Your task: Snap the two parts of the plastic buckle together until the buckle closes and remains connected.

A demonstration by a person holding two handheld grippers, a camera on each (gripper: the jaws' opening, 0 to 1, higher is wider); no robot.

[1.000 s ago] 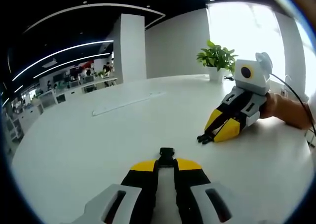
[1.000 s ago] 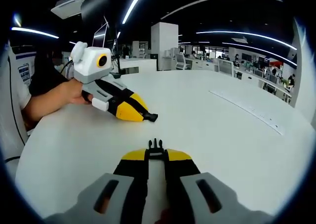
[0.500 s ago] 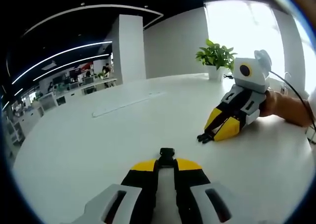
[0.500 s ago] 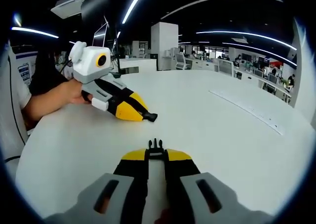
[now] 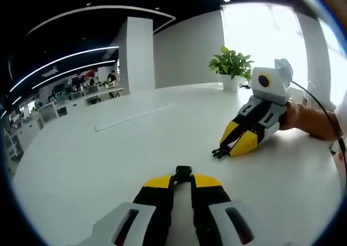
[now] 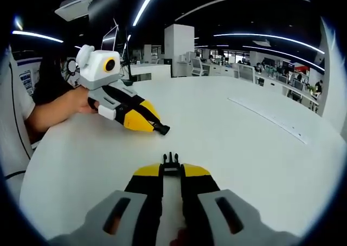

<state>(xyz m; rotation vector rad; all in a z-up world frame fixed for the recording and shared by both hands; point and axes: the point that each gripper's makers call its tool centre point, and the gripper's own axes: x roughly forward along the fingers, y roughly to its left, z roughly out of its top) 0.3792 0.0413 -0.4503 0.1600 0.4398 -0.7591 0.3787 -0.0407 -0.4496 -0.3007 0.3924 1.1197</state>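
Left gripper at bottom centre pinching a black buckle part, right gripper at bottom centre pinching the pronged buckle part, both low over white table, well apart

A broad white table in an open-plan office: potted plant by a bright window, white pillar, dark ceiling with strip lights.

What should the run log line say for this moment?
left gripper: shut on black plastic socket half | right gripper: shut on black pronged half | halves apart above white table
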